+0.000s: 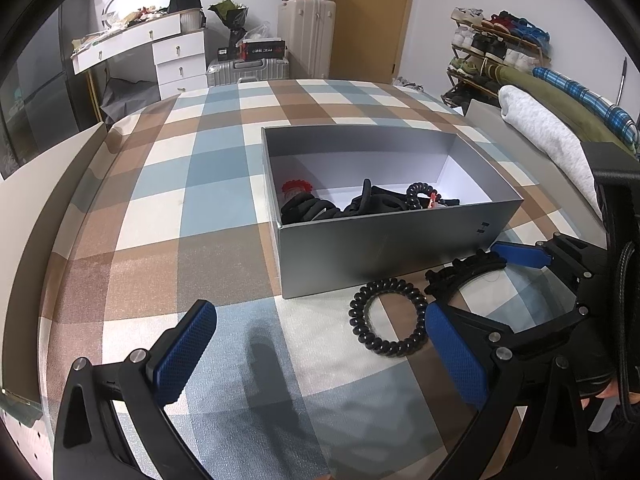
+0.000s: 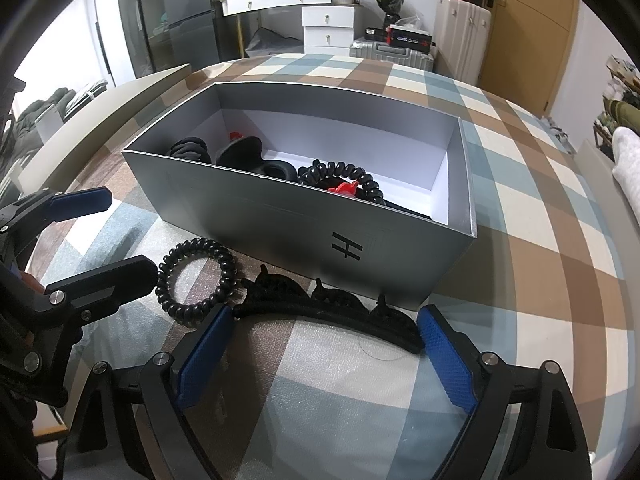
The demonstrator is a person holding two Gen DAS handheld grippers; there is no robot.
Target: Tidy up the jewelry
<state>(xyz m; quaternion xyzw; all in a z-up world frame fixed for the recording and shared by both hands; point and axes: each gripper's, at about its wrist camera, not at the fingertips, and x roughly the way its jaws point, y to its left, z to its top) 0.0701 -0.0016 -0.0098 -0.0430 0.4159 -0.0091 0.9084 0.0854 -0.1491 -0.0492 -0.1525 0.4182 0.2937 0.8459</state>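
Observation:
A black spiral hair tie lies on the checked bedspread, just in front of the grey box. Beside it lies a black headband with small raised shapes. My right gripper stands wide open around the headband, whose ends lie close to the blue pads; whether they touch I cannot tell. My left gripper is open, with the spiral tie near its right finger. The box holds black hair ties, another spiral tie and red pieces.
The bedspread reaches the bed's edges at left and far side. A rolled white towel and folded blankets lie at the right. Beyond the bed stand a white dresser, suitcases and a shoe rack.

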